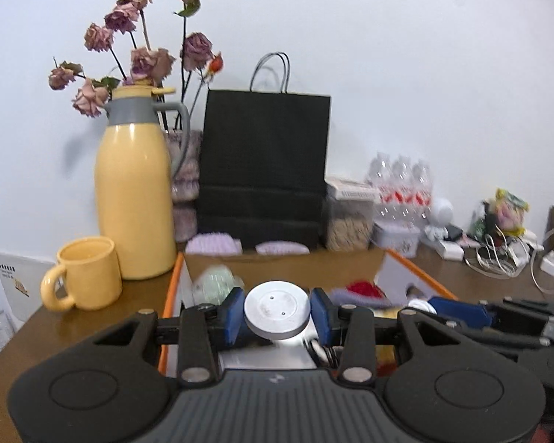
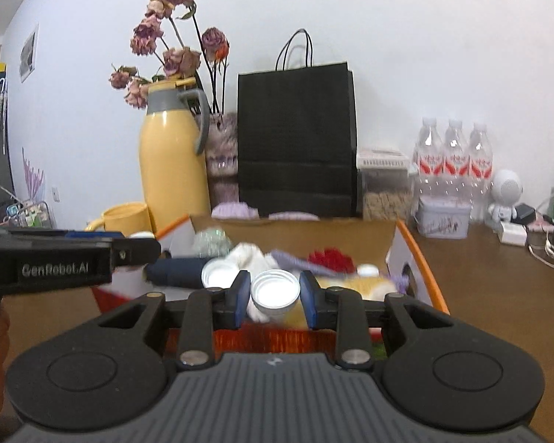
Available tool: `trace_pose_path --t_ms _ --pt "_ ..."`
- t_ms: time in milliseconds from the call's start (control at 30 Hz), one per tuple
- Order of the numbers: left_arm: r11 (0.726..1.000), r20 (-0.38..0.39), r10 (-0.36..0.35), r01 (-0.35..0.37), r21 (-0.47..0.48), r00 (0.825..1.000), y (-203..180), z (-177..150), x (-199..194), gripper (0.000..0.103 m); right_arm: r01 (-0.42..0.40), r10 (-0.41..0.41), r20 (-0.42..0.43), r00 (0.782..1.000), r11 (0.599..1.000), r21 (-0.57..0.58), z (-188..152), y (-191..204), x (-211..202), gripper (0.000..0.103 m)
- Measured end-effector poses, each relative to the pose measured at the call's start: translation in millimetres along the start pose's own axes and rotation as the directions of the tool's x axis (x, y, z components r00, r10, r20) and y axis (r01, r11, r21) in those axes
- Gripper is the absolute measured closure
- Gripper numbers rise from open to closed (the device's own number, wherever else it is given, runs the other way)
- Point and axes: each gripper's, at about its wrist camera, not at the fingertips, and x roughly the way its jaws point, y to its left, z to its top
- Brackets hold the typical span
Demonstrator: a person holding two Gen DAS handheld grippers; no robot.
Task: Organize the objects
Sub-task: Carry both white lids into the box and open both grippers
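My left gripper (image 1: 277,315) is shut on a dark blue bottle, gripping near its silver round base (image 1: 277,312), above an open cardboard box with orange edges (image 1: 171,288). The bottle's navy body (image 2: 177,271) and open white mouth (image 2: 219,275) show in the right wrist view, held by the left gripper (image 2: 140,253). My right gripper (image 2: 275,295) is shut on a white screw cap (image 2: 275,291), held over the same box (image 2: 421,258). The box holds a red knit item (image 2: 330,258), white cloth (image 2: 247,253), a greenish ball (image 2: 212,241) and other small things.
A yellow thermos (image 1: 134,188) and yellow mug (image 1: 85,273) stand left of the box. A black paper bag (image 1: 264,166), dried roses (image 1: 144,37), water bottles (image 2: 454,158), a lidded container (image 2: 384,184), a white tub (image 2: 443,217) and cables (image 1: 506,254) line the wall.
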Motion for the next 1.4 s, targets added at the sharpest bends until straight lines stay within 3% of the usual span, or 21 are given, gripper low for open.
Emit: trace_pose_path --t_ms 300,633,867,900,967,1033,1100,1400 --pt "0.999 -0.010 0.016 -0.016 -0.028 1.000 6 14 49 0.065 0.017 -0.017 0.036 0.999 1.000 -0.005 19 -3 43 0.073" --pt "0.999 -0.046 0.033 -0.034 -0.022 0.998 13 18 97 0.065 0.008 -0.008 0.014 1.000 1.000 -0.013 23 -15 86 0.073" --pt "0.998 -0.064 0.052 -0.053 -0.015 0.997 16 15 110 0.063 0.016 -0.017 -0.032 0.999 1.000 -0.013 20 -25 102 0.073" --pt "0.998 -0.062 0.057 -0.058 -0.014 0.996 17 15 110 0.058 0.018 -0.018 -0.042 0.999 1.000 -0.011 19 -26 103 0.069" --pt "0.997 -0.051 0.069 -0.070 -0.014 0.996 18 15 108 0.015 0.030 -0.030 -0.053 0.998 1.000 -0.003 18 -29 103 0.048" --pt "0.997 -0.015 0.079 -0.079 -0.020 0.997 20 14 103 0.000 0.043 -0.043 -0.048 0.998 0.999 -0.005 17 -30 101 0.011" --pt "0.996 0.014 0.089 -0.089 -0.032 0.996 22 15 100 0.000 0.049 -0.049 -0.037 0.998 0.999 -0.015 16 -30 98 0.000" --pt "0.994 -0.018 0.093 -0.094 -0.050 0.996 24 15 102 0.000 0.063 -0.063 -0.060 0.996 0.998 0.002 15 -32 99 0.000"
